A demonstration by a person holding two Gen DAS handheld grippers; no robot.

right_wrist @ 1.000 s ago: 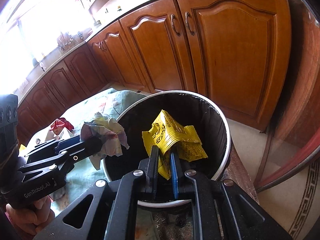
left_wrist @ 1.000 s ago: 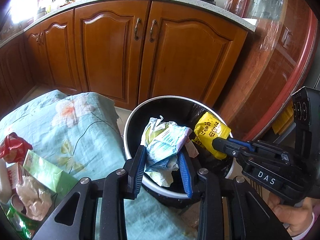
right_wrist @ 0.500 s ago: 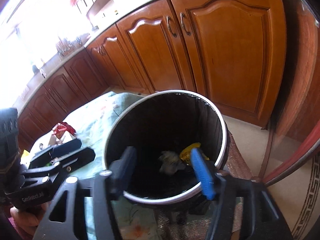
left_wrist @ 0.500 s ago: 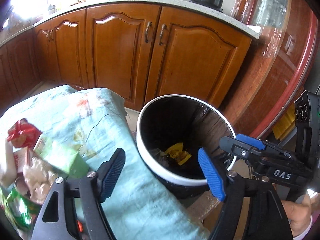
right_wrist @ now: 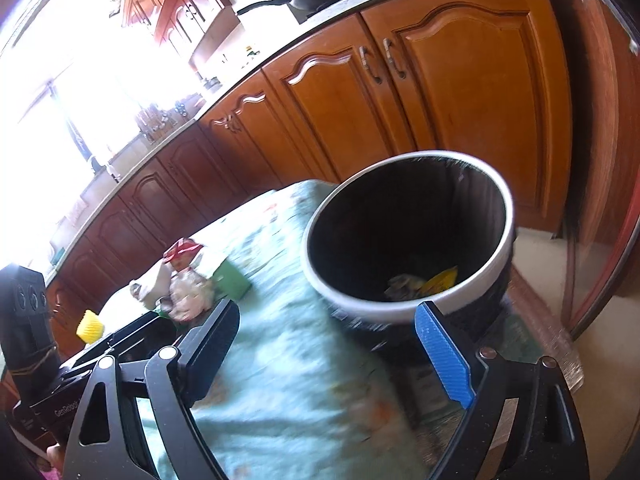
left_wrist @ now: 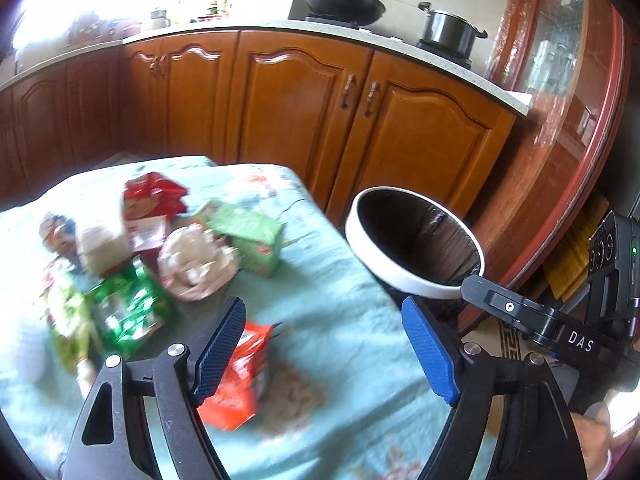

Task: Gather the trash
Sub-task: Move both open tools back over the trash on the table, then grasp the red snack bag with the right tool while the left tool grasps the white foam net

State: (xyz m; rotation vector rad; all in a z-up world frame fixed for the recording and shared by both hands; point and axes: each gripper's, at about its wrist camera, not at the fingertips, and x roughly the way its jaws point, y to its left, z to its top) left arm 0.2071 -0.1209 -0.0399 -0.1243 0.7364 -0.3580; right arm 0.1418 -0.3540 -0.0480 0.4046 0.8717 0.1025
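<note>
A black bin with a white rim (left_wrist: 400, 278) stands at the right end of the table. In the right wrist view a yellow wrapper (right_wrist: 442, 280) and crumpled paper (right_wrist: 402, 282) lie at the bottom of the bin (right_wrist: 360, 308). My left gripper (left_wrist: 324, 354) hangs over the blue cloth, its jaws opening and nothing between them. An orange-red packet (left_wrist: 236, 380) lies under its left finger. Beyond it is a blurred pile: red packet (left_wrist: 154, 196), green carton (left_wrist: 248, 236), crumpled clear wrapper (left_wrist: 196, 264), green bag (left_wrist: 124, 312). My right gripper (right_wrist: 328, 344) is before the bin, jaws opening, empty.
A light-blue floral cloth (left_wrist: 340, 264) covers the table. Crumbs (left_wrist: 292, 400) lie beside the orange-red packet. A small yellow object (right_wrist: 91, 326) sits at the table's left. Wooden kitchen cabinets (left_wrist: 300, 120) stand behind, with a wok (left_wrist: 344, 2) and a pot (left_wrist: 450, 30) on the counter.
Both grippers opened and let go: the crumpled paper and the yellow wrapper dropped into the bin. The left gripper swung left over the trash pile; the right one also shifted left.
</note>
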